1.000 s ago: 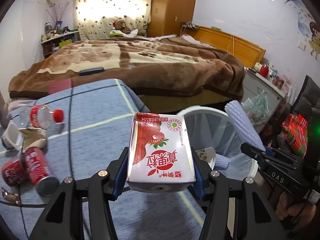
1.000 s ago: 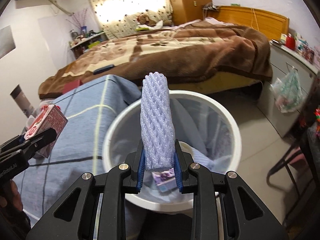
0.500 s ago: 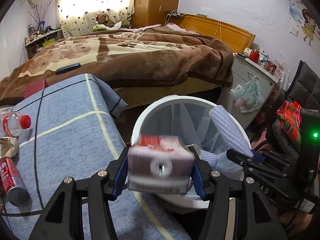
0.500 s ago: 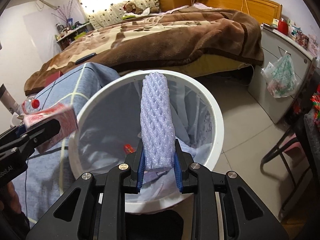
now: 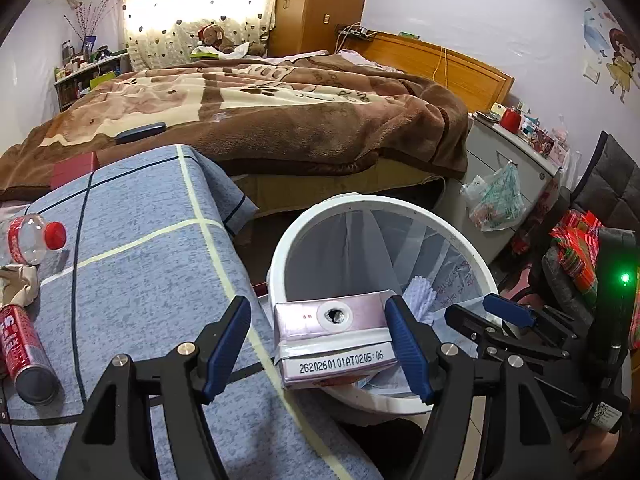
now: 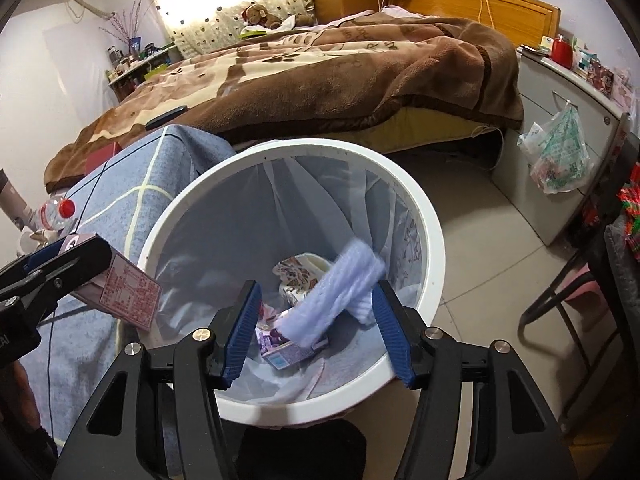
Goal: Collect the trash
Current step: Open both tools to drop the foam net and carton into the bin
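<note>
1. Your right gripper [image 6: 316,330] was clamped on the foam net [image 6: 332,294] a second ago; its jaws have just been opening and now stand apart. The net is free of both pads, blurred and tilted, inside the bin [image 6: 434,248] above the litter at the bottom.
2. Your left gripper [image 5: 320,344] held the carton [image 5: 334,338] squarely between its pads a second ago; its jaws have just been opening too. Now the left pad stands clear of the carton, while the right pad [image 5: 408,346] lies just beside or against the carton's right edge; you cannot tell which.
3. The carton has tipped forward since then: its punctured top and printed date code face the left camera. It sits over the bin's near rim, by the tablecloth [image 5: 132,280] edge.
4. Both grippers point steeply down at the bin, the left one from the table side and the right one over the opening. They are close together.
5. On the tablecloth to your left lie a red can [image 5: 22,354], a crumpled wrapper [image 5: 18,286] and a bottle [image 5: 34,236] with a red cap.
6. Beyond the bin are the bed [image 5: 280,120], a grey cabinet [image 5: 496,168] with a plastic bag [image 5: 496,198] hanging from it, and a dark chair [image 5: 612,184] at the right.
</note>
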Tool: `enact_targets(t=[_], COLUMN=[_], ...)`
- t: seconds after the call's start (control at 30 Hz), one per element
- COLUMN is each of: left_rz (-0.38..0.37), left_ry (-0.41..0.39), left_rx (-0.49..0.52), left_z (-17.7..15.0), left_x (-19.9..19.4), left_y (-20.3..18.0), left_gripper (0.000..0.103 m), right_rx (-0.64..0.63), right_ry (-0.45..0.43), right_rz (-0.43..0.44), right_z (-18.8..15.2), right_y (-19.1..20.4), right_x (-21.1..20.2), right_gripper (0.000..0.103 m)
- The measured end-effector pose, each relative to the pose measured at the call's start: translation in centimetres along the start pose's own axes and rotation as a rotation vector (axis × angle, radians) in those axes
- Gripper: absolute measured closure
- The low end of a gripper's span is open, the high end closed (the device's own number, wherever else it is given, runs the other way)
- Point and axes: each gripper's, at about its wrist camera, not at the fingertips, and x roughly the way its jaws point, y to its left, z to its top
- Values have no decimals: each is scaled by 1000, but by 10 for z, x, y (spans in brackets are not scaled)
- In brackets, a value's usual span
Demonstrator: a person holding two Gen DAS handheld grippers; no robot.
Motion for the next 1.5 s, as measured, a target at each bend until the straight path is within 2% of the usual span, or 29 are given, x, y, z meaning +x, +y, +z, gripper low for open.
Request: enact_targets(t=[0.47, 0.7, 0.8, 0.9, 1.17, 1.3, 1.33, 1.4, 1.5], left_rz=[40, 51, 27, -10, -34, -21, -30, -47, -34], left_ry=[-63, -65, -37, -46, -47, -27, -16, -52, -68], left_rx=[-40, -57, -55, -81, -74, -12, -21, -23, -15], left_z=[-9, -13, -17, -20, -3, 9, 10, 11, 13], left_x=[-35, -38, -30, -26, -6, 12, 12, 3, -6], left_y=[25, 36, 34, 32, 11, -8, -8, -8, -4], left_gripper=[29, 29, 28, 28, 28, 28, 28, 28, 28], right_rx=[-20, -36, -30, -10, 80, 99, 103, 106, 93], right_ry=[-44, -66, -75, -86, -120, -120, -121, -126, -128], right_rz=[31, 45, 45, 33, -25, -39, -39, -41, -43], right_z=[1, 0, -1, -1, -5, -7, -6, -6, -6], right_y=[20, 32, 31, 24, -3, -7, -7, -7, -4], right_x=[-13, -19, -22, -26, -38, -37, -37, -38, -39], right_gripper=[44, 44, 44, 44, 44, 44, 44, 44, 44])
